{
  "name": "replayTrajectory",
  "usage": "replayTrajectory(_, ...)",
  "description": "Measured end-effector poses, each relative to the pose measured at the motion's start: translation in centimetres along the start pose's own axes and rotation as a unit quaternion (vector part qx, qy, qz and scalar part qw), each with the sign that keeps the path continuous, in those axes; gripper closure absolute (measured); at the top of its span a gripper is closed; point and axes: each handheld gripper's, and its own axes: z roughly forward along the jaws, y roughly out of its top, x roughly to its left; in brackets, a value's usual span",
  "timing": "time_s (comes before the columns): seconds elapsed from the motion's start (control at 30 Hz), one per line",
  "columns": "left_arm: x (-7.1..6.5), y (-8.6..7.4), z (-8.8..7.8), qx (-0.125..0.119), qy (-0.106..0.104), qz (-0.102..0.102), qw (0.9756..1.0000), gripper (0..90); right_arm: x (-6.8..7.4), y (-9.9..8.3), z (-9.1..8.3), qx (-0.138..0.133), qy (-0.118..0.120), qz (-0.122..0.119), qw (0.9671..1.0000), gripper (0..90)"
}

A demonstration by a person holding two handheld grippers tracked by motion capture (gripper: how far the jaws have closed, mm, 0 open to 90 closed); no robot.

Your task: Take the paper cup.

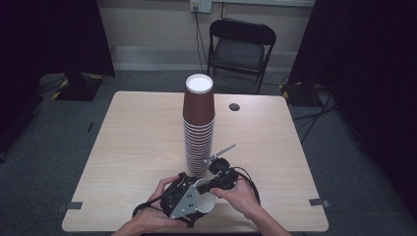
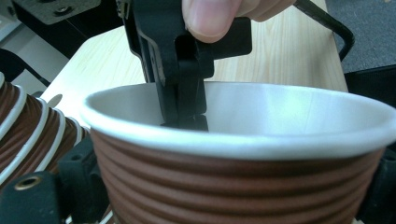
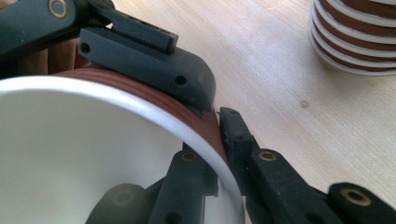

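Note:
A brown ribbed paper cup [image 1: 205,200] with a white inside lies at the table's near edge, held between both hands. My left gripper [image 1: 193,198] is shut on the cup [image 2: 233,172], one jaw on each side of its body. My right gripper [image 3: 219,154] pinches the cup's wall [image 3: 93,140] at the rim, one jaw inside and one outside, and is shut on it. From the left gripper view, the right gripper [image 2: 184,116] comes down over the far rim. A tall stack of the same cups [image 1: 199,123] stands upright just beyond the hands.
The light wooden table [image 1: 137,137] has a round cable hole [image 1: 234,106] at the back right. A black folding chair [image 1: 241,46] stands behind the table. The stack's base [image 3: 355,37] is close to the held cup, and bare tabletop [image 3: 280,70] lies between them.

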Motion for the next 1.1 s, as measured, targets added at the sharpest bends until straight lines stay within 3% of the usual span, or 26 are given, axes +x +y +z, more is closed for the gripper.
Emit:
replayTrajectory(0.17,0.1,-0.2,0.0,-0.003,0.006,-0.006,1.0000,10.5,-0.1,-0.1,-0.1,-0.007,-0.008,0.002,0.9999,85.7)
replayTrajectory(0.4,0.7,-0.6,-0.1,-0.021,-0.004,-0.045,0.9987,10.7,-0.3,-0.2,-0.5,-0.024,-0.010,0.004,0.9997,77.2)
replayTrajectory(0.6,1.3,-1.1,-0.3,-0.034,-0.004,-0.081,0.9961,10.8,-0.4,-0.1,-0.8,-0.025,-0.010,0.003,0.9996,67.7)
replayTrajectory(0.63,1.3,-1.1,-0.3,-0.035,-0.001,-0.085,0.9958,10.7,-0.3,0.0,-0.9,-0.033,-0.015,0.001,0.9993,61.0)
replayTrajectory(0.73,1.5,-1.3,-0.5,-0.039,-0.002,-0.102,0.9941,10.7,-0.3,-0.1,-1.0,-0.037,-0.018,-0.002,0.9991,60.0)
replayTrajectory(0.93,1.9,-1.9,-0.9,-0.038,0.004,-0.125,0.9914,10.7,0.0,-0.2,-1.5,-0.064,-0.031,-0.021,0.9973,52.3)
replayTrajectory(1.07,2.1,-2.2,-1.4,-0.036,0.011,-0.134,0.9903,10.7,0.2,-0.3,-2.1,-0.093,-0.027,-0.033,0.9948,48.7)
replayTrajectory(1.1,2.2,-2.3,-1.5,-0.041,0.012,-0.141,0.9890,10.7,0.2,-0.4,-2.3,-0.102,-0.024,-0.036,0.9938,47.7)
